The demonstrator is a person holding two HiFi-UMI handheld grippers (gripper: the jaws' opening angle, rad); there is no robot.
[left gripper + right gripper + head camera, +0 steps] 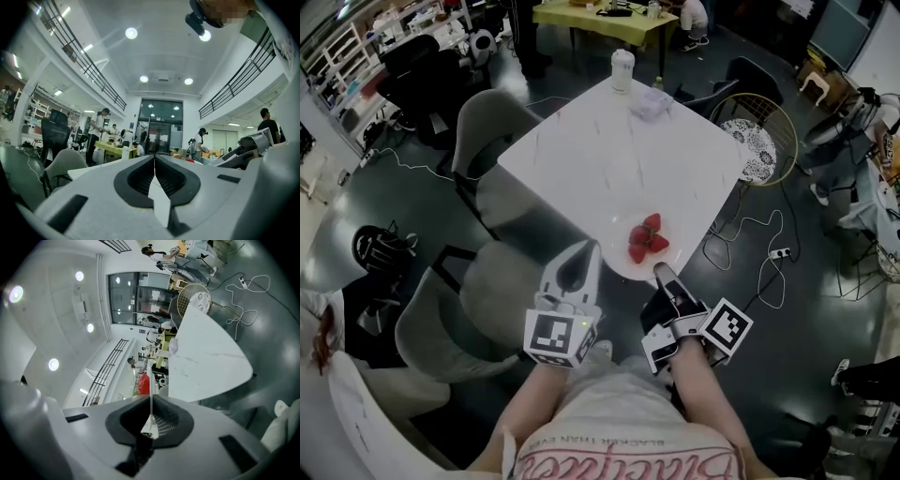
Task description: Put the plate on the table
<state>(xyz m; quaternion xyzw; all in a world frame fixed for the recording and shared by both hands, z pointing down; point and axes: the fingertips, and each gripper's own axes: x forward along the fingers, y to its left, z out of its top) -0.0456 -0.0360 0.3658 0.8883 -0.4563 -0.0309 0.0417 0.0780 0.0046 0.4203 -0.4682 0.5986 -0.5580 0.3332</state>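
A white plate (628, 265) with red strawberries (648, 239) on it lies over the near corner of the white table (609, 159), partly past the edge. I cannot tell whether it rests on the tabletop. My right gripper (662, 275) is shut on the plate's near rim. In the right gripper view the plate's thin white rim (151, 380) runs between the shut jaws, and the strawberries (143, 384) show just beyond. My left gripper (582, 260) is beside the plate on the left, shut and holding nothing, with its jaws together in the left gripper view (154, 161).
A white lidded cup (622, 70) and a crumpled clear wrapper (652, 103) stand at the table's far corner. Grey chairs (487, 122) (478, 309) sit at the left, and a wire chair (759, 131) at the right. Cables (759, 253) lie on the dark floor.
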